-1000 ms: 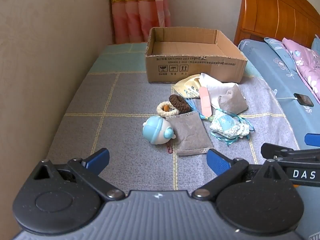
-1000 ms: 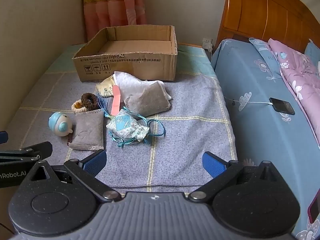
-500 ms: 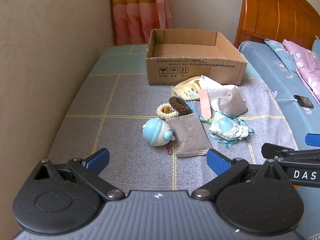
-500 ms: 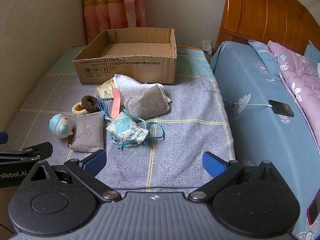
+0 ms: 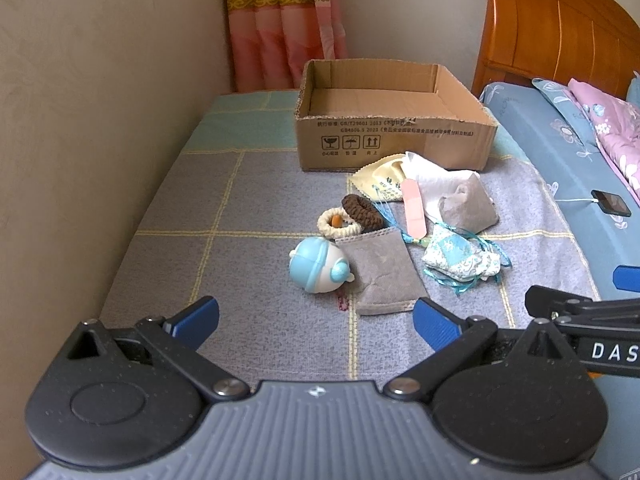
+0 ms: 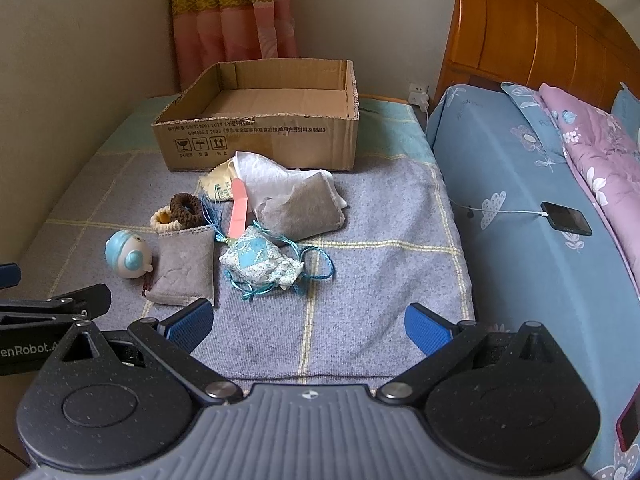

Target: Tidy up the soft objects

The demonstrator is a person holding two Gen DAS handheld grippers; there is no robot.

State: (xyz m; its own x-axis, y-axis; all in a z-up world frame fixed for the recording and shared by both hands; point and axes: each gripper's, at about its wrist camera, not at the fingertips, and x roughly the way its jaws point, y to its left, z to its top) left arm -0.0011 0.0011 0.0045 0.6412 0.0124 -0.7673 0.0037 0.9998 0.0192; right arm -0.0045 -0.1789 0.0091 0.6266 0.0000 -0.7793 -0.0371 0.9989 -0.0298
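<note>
A pile of soft things lies on the grey checked blanket point(image 5: 260, 208) in front of an open cardboard box point(image 5: 394, 120) point(image 6: 264, 128). Among them are a blue and white round toy point(image 5: 318, 266) point(image 6: 128, 254), a flat grey pouch point(image 5: 382, 272) point(image 6: 182, 266), a brown scrunchie point(image 5: 362, 210) point(image 6: 186, 210) on a cream one, a floral sachet with blue cord point(image 5: 460, 258) point(image 6: 262, 260), a pink strip point(image 5: 414, 210), a second grey pouch point(image 5: 466, 210) point(image 6: 302, 212) and white cloth. My left gripper point(image 5: 316, 320) and right gripper point(image 6: 308, 320) hover open and hold nothing, short of the pile.
A beige wall point(image 5: 100, 120) runs along the left. A bed with blue sheet point(image 6: 520, 184), pink quilt and wooden headboard point(image 6: 540, 36) lies to the right. A phone point(image 6: 566, 218) on a white cable rests on the sheet. A curtain hangs behind the box.
Both views have drawn back and risen slightly, so the box and pile sit a little lower and farther. No object has moved, and both grippers stay open.
</note>
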